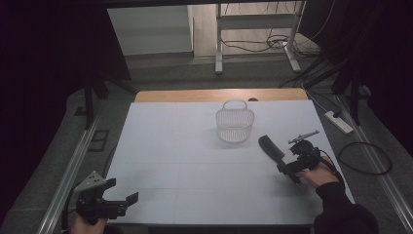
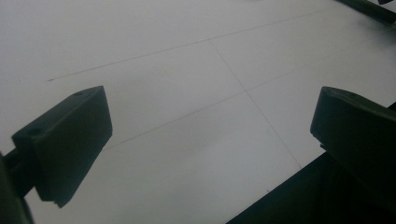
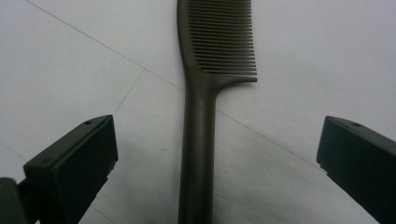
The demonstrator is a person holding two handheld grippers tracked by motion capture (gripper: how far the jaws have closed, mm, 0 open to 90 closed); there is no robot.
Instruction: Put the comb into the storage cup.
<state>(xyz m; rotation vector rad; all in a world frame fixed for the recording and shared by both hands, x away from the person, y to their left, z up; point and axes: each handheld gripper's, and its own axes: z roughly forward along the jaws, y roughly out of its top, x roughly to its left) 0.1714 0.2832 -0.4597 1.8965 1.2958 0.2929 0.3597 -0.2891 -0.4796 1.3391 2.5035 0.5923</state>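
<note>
Table (image 1: 195, 161): white sheet over wood top, faint seam lines across it, wood strip bare along far edge. Grey floor around, metal rails on both sides, desk legs and cables beyond far end.

Basket (image 1: 235, 123): pale wire mesh, upright, handle loop on top, standing centre-far on sheet. Well apart from both grippers.

Left gripper (image 1: 122, 202): near-left corner of table, held in hand at bottom edge, grey plate on top. Jaws spread wide, nothing between them. In left gripper view (image 2: 205, 135), just bare sheet and seam lines in the gap, table's near edge showing dark at lower right. Far from comb and basket.

Right gripper (image 1: 285, 165): right side of table, in hand (image 1: 319, 174) with dark sleeve coming in from bottom right. Jaws spread wide, straddling comb handle, no contact either side. In right gripper view (image 3: 217, 154), clear sheet visible between each jaw and handle.

Comb (image 1: 271, 147): dark, lying flat on sheet, right of basket and nearer to person, not touching it. In right gripper view (image 3: 201, 126), handle running straight up centre between jaws, toothed head at far end, teeth facing right in that view. Not gripped.
</note>
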